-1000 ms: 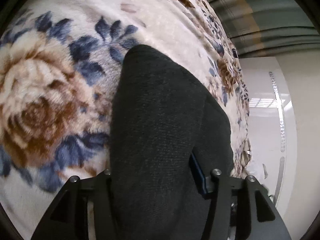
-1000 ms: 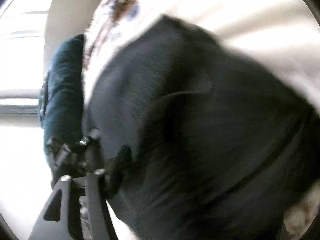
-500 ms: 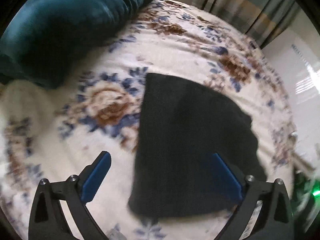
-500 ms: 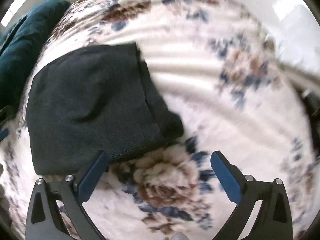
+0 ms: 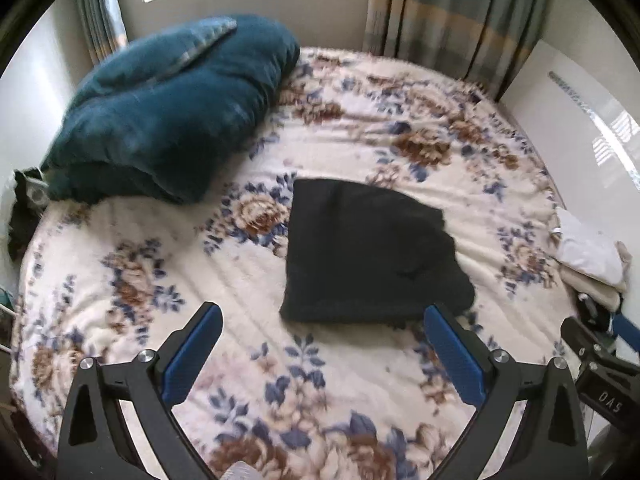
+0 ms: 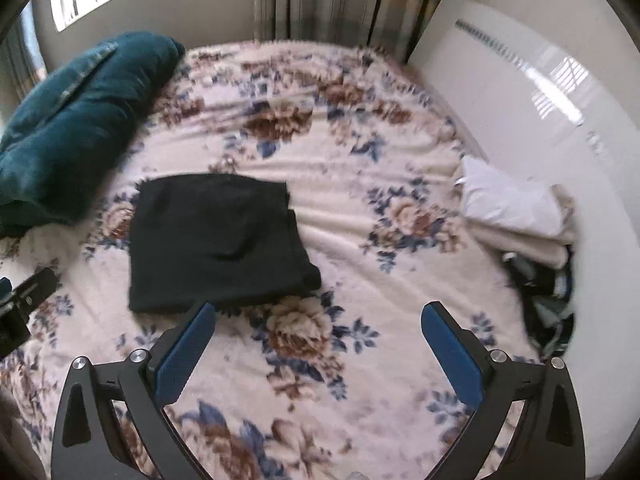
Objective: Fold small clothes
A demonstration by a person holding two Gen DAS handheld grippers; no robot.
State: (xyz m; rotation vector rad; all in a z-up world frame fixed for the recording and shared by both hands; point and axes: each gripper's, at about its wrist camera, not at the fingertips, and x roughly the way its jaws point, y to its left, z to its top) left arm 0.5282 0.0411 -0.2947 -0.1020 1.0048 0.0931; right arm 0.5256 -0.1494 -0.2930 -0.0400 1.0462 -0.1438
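Left wrist view: the left gripper [image 5: 320, 320] is held above the floral blanket [image 5: 248, 360] with its jaws spread to their widest, and nothing is gripped between the blue pads [image 5: 192, 354]. The folded black garment [image 5: 368, 256] is laid flat on the blanket, ahead of the fingertips and clear of them; its near edge is seen just beyond the right-hand pad. A teal pillow [image 5: 168, 116] is placed at the far left of the bed, apart from the garment, with a strip of bare blanket between the two. Curtains [image 5: 448, 16] are hung behind the far edge of the bed, and a white panel [image 5: 592, 152] is set along its right edge. A stack of light folded cloths [image 5: 588, 256] is kept at the right edge, well apart from the garment. Part of the right gripper's body is seen at the lower right.

Right wrist view: the right gripper [image 6: 318, 316] is likewise held above the blanket [image 6: 360, 184] with its jaws fully spread and empty. The black garment [image 6: 216, 240] is seen to the upper left of the fingers, its near edge just beyond the left-hand pad [image 6: 182, 354]. Open blanket is left between the garment and the light cloths [image 6: 508, 204], and a dark heap [image 6: 548, 304] is located at the right edge below them
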